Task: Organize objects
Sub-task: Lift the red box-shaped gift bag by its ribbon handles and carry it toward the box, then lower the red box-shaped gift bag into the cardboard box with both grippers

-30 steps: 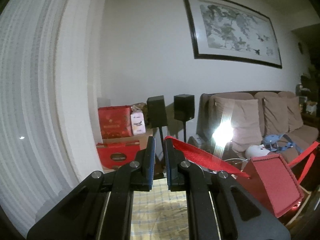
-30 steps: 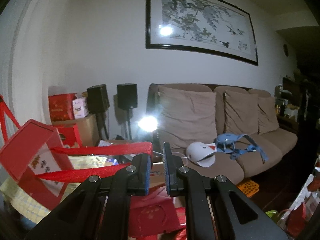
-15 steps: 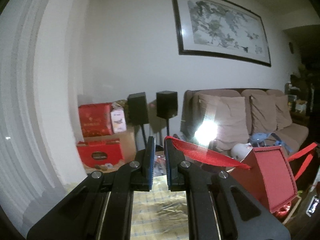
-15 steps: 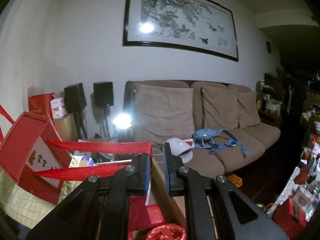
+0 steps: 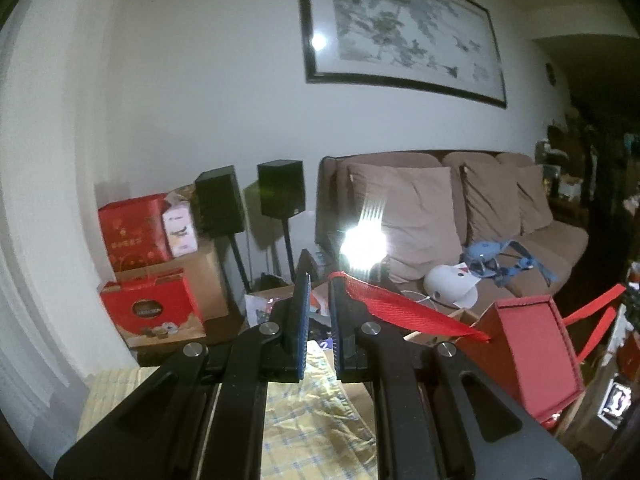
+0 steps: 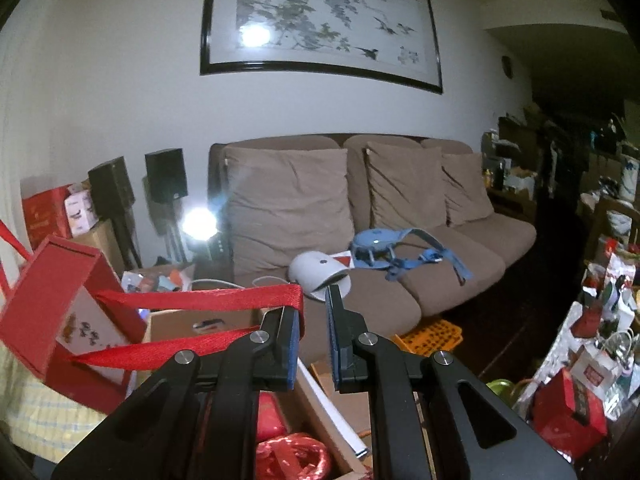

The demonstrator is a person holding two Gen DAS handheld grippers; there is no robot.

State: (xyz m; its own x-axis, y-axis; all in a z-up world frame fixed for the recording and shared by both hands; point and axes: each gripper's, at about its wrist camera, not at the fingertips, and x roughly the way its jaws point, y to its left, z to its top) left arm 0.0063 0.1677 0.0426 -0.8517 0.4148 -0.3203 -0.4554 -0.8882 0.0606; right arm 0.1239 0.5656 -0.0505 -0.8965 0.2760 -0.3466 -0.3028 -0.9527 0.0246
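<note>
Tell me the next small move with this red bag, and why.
Probably ease the red bag down toward the cardboard box below: it hangs tilted by its handles, one hooked over the left claw, one over the right claw, and the box sits just underneath.

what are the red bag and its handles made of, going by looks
Red bag: looks like stiff matte card or paperboard, with flat panels and sharp folded edges. Handles: apparently woven fabric ribbon, flat and limp, with a visible ribbed weave and a slight sheen.

Left gripper and right gripper point slightly downward, fingers nearly closed.
</note>
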